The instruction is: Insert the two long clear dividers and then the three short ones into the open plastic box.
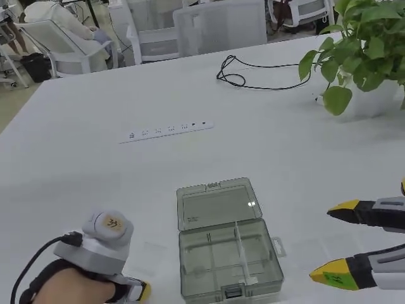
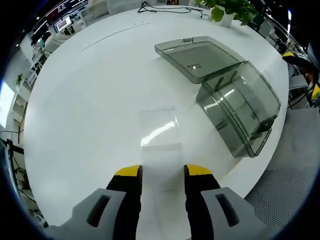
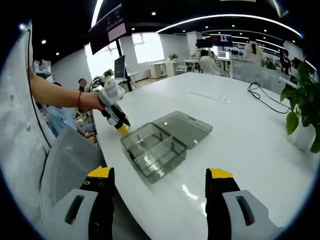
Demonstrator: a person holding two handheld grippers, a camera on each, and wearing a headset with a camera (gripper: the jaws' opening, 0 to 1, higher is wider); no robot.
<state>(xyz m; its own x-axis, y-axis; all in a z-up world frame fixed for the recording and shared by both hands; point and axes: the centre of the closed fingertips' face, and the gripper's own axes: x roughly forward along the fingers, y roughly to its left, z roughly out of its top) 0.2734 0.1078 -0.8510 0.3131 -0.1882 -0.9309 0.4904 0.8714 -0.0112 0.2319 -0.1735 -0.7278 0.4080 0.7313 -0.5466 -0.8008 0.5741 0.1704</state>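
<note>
1. The box (image 1: 202,286) sits at the bottom centre of the head view, on the white table (image 1: 95,158). Its lid (image 1: 217,202) is folded flat behind it.
2. Inside the box, one long divider (image 1: 242,253) stands on edge and runs from the lid side to the front wall. Other faint lines cross the tray, but I cannot tell whether they are slots or more clear dividers.
3. A loose clear divider (image 2: 159,129) lies flat on the table in the centre of the left gripper view, just beside the box. A faint clear patch (image 3: 192,189) on the other side of the box may be another.
4. My judgement is that the task is in an early stage. At least one long piece is in place, and at least one piece is not yet inserted.
5. The left gripper (image 2: 162,172) has its jaws slightly parted and holds nothing. It points at the loose divider and is near it, but does not touch it.
6. The right gripper (image 3: 160,175) has its jaws spread wide and is empty. It is well apart from the box.
7. In the upper half of the head view are a power strip (image 1: 166,132), a black cable (image 1: 253,73) and a plant (image 1: 364,44). All are far from the work.
</note>
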